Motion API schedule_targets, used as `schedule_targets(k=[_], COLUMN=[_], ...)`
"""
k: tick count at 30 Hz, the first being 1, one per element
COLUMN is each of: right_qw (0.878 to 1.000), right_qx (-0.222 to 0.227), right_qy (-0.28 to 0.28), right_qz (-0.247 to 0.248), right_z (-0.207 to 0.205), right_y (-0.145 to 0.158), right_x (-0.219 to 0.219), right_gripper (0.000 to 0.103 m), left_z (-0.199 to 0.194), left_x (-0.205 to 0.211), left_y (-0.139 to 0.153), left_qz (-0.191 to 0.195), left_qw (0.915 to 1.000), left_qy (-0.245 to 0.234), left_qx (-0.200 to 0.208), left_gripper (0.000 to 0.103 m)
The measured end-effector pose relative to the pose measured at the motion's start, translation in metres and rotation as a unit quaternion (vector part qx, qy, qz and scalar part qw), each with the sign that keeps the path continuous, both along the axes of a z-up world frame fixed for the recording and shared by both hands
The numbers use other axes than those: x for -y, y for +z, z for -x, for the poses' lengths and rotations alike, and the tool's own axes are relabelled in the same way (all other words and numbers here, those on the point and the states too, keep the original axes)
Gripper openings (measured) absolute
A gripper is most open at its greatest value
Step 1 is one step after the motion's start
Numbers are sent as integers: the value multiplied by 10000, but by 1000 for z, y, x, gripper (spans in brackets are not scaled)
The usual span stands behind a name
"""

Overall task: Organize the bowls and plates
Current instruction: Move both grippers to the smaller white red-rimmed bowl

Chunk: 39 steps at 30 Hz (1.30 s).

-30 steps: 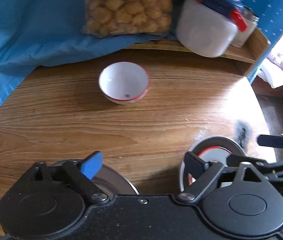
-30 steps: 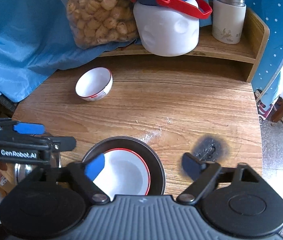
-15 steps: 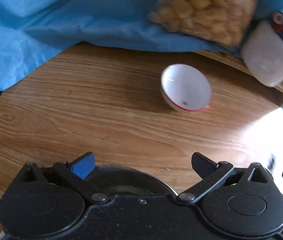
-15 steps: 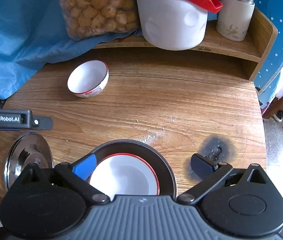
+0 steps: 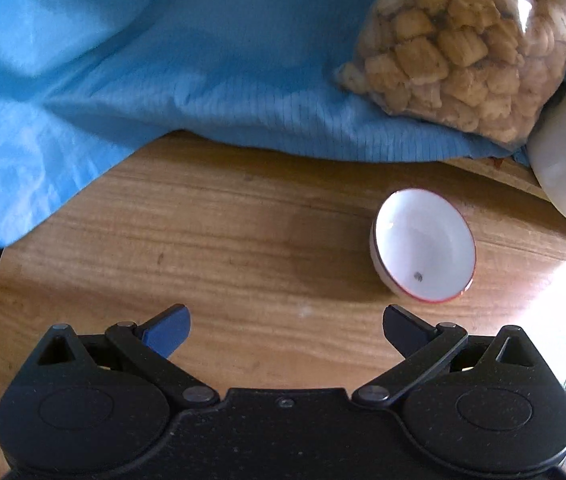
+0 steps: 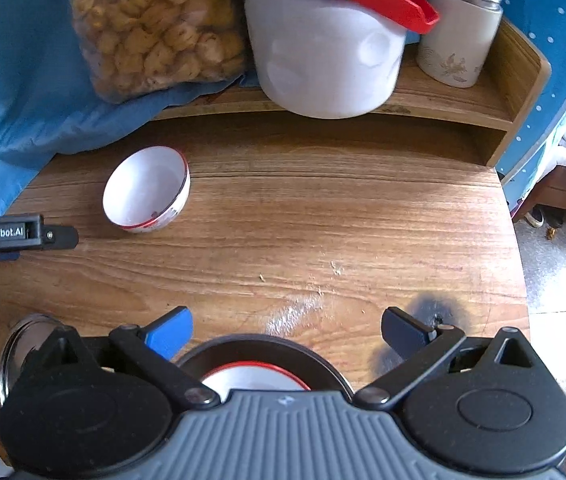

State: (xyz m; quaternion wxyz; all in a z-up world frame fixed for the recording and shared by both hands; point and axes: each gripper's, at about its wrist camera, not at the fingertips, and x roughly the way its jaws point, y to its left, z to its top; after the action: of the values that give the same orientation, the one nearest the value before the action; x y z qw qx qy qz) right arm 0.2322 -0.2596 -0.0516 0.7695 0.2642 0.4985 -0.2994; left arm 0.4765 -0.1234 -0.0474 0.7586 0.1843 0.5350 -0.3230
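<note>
Bowl (image 5: 423, 246), white, red-rimmed, upright on table (image 5: 223, 248)

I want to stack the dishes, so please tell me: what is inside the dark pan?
A white dish with a red rim lies inside the dark pan. The right tool covers its near part.

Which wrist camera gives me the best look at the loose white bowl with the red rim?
The left wrist view: the bowl sits nearer, with its whole rim and inside visible. The right wrist view shows it farther off at the left, though its outer wall shows there.
</note>
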Motion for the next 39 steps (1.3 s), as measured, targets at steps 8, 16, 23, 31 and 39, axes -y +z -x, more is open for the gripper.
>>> schedule_targets(k=[8,16,23,31,39], right_qw=[9993,9975,9961,9961,9974], right_qx=[-328,-553,-594,-542,-444], right_qy=[150,385,521,475,382], right_qz=[59,211,400,505,425], right_z=[-27,-54,-75,-93,-98], right_y=[-4,-9,-7,-10,-13], right_x=[2,3,12,23,29], right_gripper=[102,103,103,103,102], left_z=[-13,-28,-38,-45,-39], left_x=[10,20,39,52,53], left_y=[0,-8,-11,-12,-20], left_qz=[141,225,321,264,281], left_qw=[9996,9990,9963,9951,9954], left_qy=[-116,-321,-729,-885,-903], left_qx=[211,208,317,364,160], left_gripper=[102,102,102,102,102])
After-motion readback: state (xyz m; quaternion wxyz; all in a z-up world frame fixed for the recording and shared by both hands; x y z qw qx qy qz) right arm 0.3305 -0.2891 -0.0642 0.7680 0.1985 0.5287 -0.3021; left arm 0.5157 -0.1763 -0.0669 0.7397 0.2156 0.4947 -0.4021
